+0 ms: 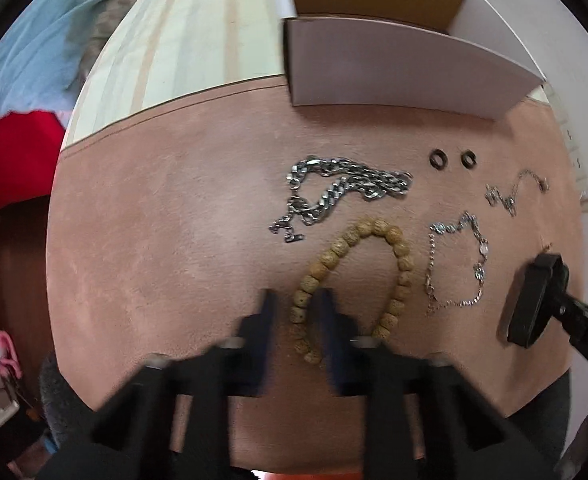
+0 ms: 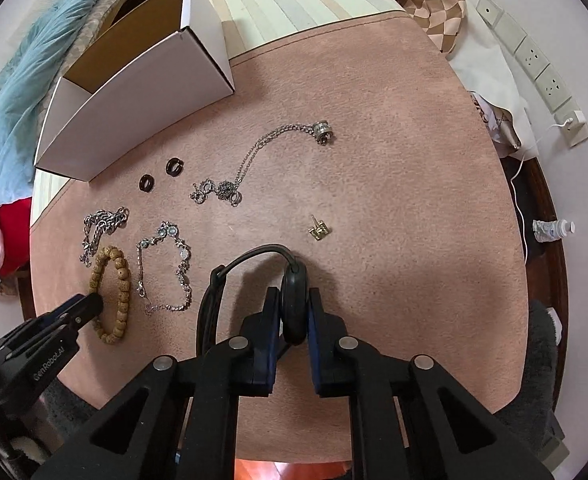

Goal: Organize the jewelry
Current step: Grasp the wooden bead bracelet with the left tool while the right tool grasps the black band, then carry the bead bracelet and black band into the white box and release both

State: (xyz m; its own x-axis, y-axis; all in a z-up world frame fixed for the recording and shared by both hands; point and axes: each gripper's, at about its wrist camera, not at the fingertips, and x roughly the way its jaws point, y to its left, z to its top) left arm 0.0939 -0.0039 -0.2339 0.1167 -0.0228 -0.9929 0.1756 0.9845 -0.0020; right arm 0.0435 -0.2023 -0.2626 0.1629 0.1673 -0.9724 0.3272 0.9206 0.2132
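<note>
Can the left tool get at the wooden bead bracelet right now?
Probably yes: the left tool already straddles the wooden bead bracelet's near side, open, with nothing lying over the beads.

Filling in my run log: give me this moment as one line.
left gripper: open, straddling wooden bead bracelet | right gripper: shut on black disc | white box: no jewelry visible inside

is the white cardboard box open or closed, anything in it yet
Open: the white cardboard box has no lid over it, showing its brown inside. No jewelry shows in the visible part; the rest is hidden.
</note>
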